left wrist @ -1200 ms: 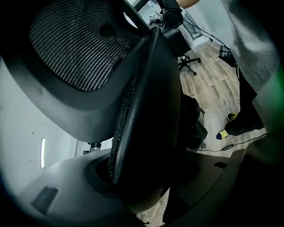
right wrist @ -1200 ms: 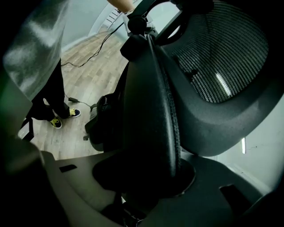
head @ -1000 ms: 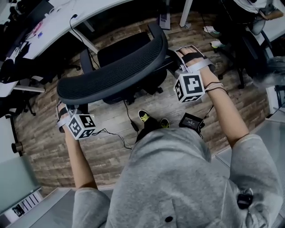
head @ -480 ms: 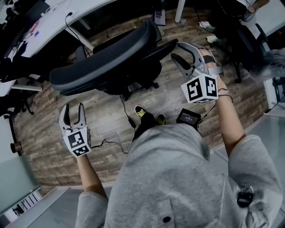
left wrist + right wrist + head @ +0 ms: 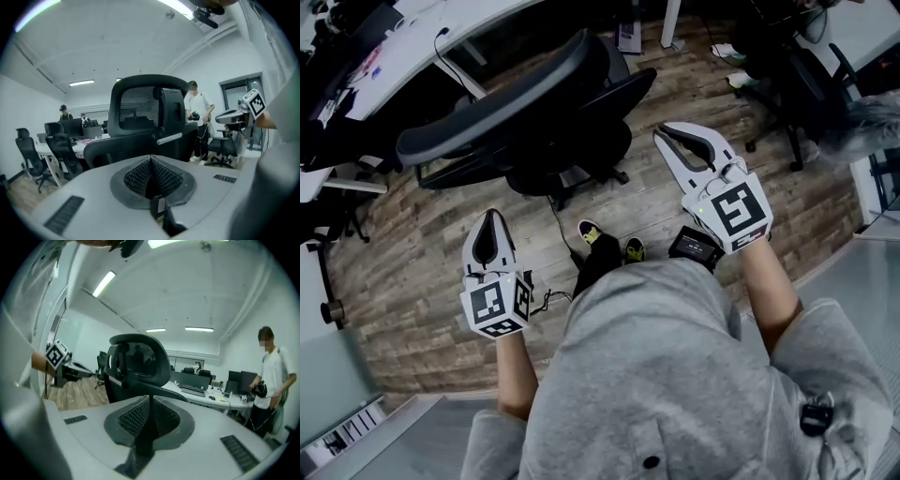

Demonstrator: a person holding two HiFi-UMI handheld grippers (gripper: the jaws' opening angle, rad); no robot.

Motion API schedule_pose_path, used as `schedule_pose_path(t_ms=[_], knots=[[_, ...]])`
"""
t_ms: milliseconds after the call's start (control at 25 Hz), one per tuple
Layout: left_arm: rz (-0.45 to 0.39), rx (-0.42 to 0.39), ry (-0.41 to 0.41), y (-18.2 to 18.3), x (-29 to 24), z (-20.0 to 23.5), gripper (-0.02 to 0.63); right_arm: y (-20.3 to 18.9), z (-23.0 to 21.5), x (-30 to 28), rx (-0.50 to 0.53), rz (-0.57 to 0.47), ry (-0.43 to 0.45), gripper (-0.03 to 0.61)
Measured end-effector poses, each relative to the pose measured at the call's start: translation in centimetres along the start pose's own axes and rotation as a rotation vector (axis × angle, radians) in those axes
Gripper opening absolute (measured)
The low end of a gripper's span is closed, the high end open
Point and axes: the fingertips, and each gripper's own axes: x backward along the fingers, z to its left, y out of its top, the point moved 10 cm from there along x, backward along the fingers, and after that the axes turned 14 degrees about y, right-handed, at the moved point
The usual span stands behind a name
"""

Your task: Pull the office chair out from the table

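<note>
The black mesh-backed office chair stands on the wooden floor, out from under the white table. In the left gripper view the office chair fills the middle, and in the right gripper view the office chair sits at centre left. My left gripper hangs in front of the chair's back, apart from it. My right gripper is to the right of the seat, also clear of it. Both have just been closing, with nothing between the jaws. Close up, the left gripper and right gripper each show pads pressed together.
A black box and a cable lie on the floor by the person's shoes. Another black chair stands at the upper right. A standing person and desks with monitors are beyond the chair.
Both grippers came off the ends of the chair's backrest, drew back toward the person's body, rolled over and closed. The chair now stands free ahead of them.
</note>
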Motion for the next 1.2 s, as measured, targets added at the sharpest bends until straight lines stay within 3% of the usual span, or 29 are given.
schedule_pose_path(t_ms=[200,360,1200], knots=[[-0.021,0.086,0.006,1.2,1.7,-1.8,0.011,-0.6,0.8,1.9,-0.18,-0.102,-0.01,0.046],[-0.039,0.103,0.015,1.8,2.5,-2.6,0.012,-0.9,1.2,2.9,-0.247,-0.14,-0.011,0.046],[-0.051,0.102,0.008,2.2,2.9,-2.9,0.012,-0.4,1.7,3.2,-0.228,-0.151,0.004,0.046]])
